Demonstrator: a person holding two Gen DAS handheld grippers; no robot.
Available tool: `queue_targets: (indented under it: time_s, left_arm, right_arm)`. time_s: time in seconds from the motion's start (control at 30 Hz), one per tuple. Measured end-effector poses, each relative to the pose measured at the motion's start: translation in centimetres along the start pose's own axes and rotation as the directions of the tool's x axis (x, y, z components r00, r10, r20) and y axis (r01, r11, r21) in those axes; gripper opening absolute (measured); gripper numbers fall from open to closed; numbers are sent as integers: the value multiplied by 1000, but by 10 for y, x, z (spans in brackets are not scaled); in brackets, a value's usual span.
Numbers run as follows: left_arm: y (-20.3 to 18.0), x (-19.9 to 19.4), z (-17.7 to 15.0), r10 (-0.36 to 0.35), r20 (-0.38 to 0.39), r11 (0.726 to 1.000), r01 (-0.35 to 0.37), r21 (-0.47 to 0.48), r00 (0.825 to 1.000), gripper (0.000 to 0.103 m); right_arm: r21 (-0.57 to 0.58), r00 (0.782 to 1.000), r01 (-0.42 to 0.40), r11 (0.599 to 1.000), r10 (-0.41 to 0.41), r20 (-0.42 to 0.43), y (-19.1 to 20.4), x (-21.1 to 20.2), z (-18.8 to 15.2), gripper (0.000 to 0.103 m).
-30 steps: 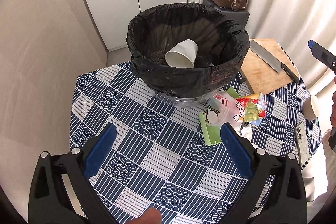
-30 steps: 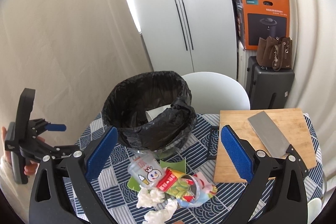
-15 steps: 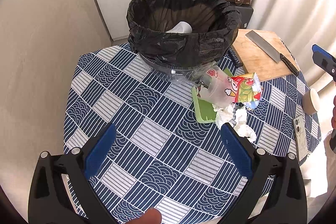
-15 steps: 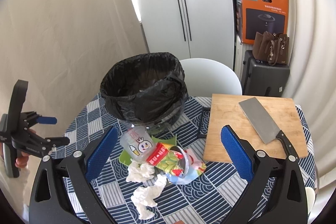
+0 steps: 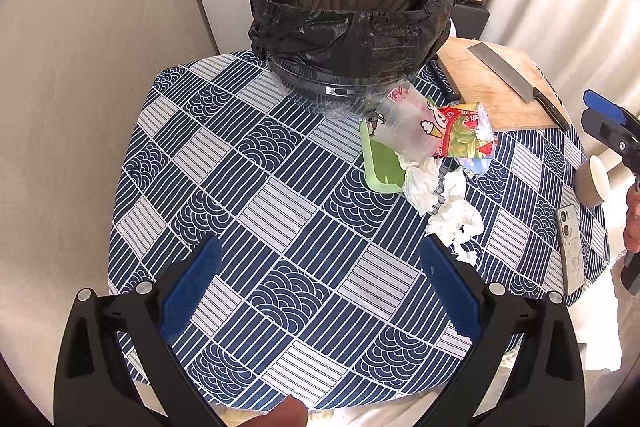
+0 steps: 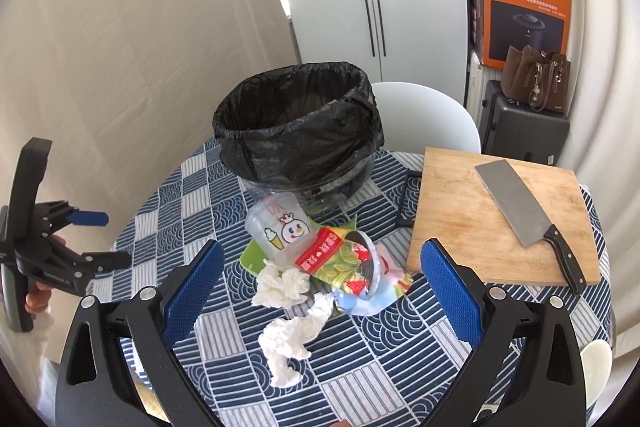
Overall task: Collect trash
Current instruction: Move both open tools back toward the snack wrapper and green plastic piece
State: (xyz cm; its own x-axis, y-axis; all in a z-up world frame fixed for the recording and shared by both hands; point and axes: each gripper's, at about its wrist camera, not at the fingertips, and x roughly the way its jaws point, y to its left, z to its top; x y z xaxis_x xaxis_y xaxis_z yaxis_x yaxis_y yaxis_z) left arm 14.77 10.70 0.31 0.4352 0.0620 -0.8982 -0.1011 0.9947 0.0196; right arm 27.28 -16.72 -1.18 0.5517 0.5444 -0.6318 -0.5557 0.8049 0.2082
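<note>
A bin lined with a black bag [image 5: 348, 23] [image 6: 298, 131] stands at the back of the round table. In front of it lies a pile of trash: a clear plastic cup [image 5: 400, 131] [image 6: 280, 227], a red and green snack wrapper [image 5: 460, 131] [image 6: 332, 255], crumpled white tissues [image 5: 440, 199] [image 6: 288, 311] and a green tray [image 5: 380, 163] under them. My left gripper [image 5: 320, 291] is open and empty above the near left of the table. My right gripper [image 6: 320, 287] is open and empty, above and short of the pile.
A wooden cutting board [image 5: 492, 87] [image 6: 480, 215] with a cleaver [image 6: 524, 215] lies at the right. A phone [image 5: 572, 247] and a white cup [image 5: 592, 179] sit near the table's right edge. A white chair [image 6: 424, 115] stands behind the table.
Both grippers have drawn back and up from the bin. The bin now looks farther away, and the white cup inside it is out of sight. Both stay open.
</note>
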Motion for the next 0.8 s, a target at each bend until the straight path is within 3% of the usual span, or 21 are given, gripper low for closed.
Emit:
queue_targets:
  time_s: [0.3,0.63,0.8]
  left_arm:
    - [6,28,-15,-30,-34,999,29,-15,999,97]
    - [14,74,1,-115,-69,992,111,-65,991,97]
    - [8,97,13,-113,-108,993,110,-34,988,97]
  right_arm:
    - [-7,997,-36,999,35,-65,6,25,-13,94]
    - [-53,992,3,999,-10,-125,-5,44,-8,94]
    - [-25,985,20,999,-25,-173,-22,58,-14,94]
